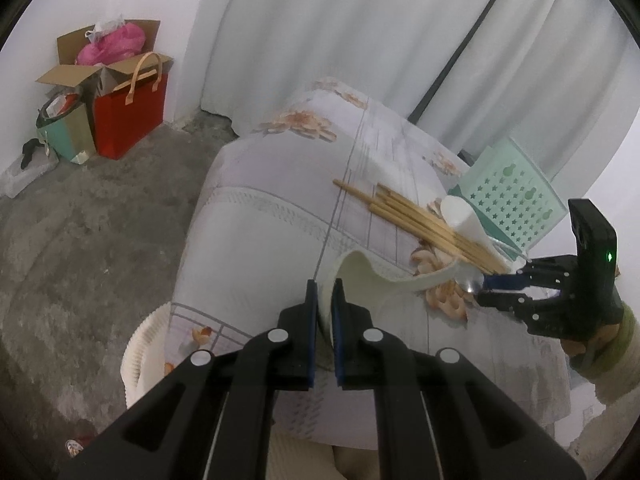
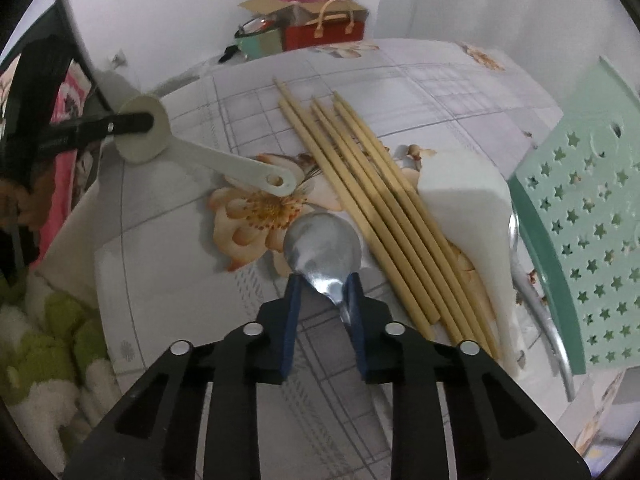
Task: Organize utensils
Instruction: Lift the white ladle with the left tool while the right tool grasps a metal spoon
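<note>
My left gripper [image 1: 325, 284] is shut on the round head of a white plastic paddle [image 1: 360, 276], whose handle runs right across the floral tablecloth [image 1: 280, 220]. In the right wrist view the same paddle [image 2: 224, 160] sits at the table's left edge, with the left gripper [image 2: 136, 124] clamped on it. My right gripper [image 2: 324, 284] has its blue pads against the neck of a metal spoon [image 2: 324, 240], whose bowl points away and rests on the cloth. Several bamboo chopsticks [image 2: 372, 208] lie just right of the spoon. In the left wrist view the right gripper [image 1: 496, 280] is at the right.
A white plastic scoop [image 2: 460, 192] lies over the chopsticks, beside a mint green perforated rack [image 2: 580, 220]. A second metal handle [image 2: 532, 292] runs along the rack's edge. On the floor stand a red bag [image 1: 128, 120], cardboard boxes [image 1: 108, 52] and a white pleated basket [image 1: 144, 344].
</note>
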